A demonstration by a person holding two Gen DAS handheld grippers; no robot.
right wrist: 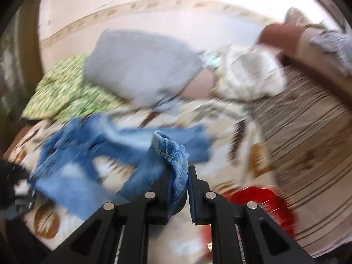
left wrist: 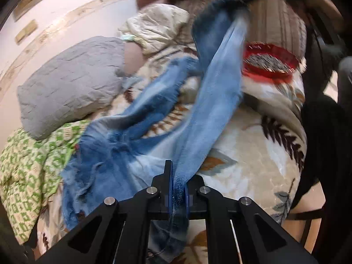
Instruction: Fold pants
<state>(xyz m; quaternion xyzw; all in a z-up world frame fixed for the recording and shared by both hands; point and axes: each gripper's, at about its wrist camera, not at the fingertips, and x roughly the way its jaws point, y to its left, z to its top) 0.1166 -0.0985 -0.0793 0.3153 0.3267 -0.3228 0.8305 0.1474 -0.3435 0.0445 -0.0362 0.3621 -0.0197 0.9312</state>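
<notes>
Leaf-print bed: jeans, pillows

A grey pillow and green patterned quilt crowd the bed's far side; a red bowl blocks its striped end; the leaf-print blanket between lies open.

Soft even light; right view motion-blurred; fisheye-warped, dark edges.
</notes>
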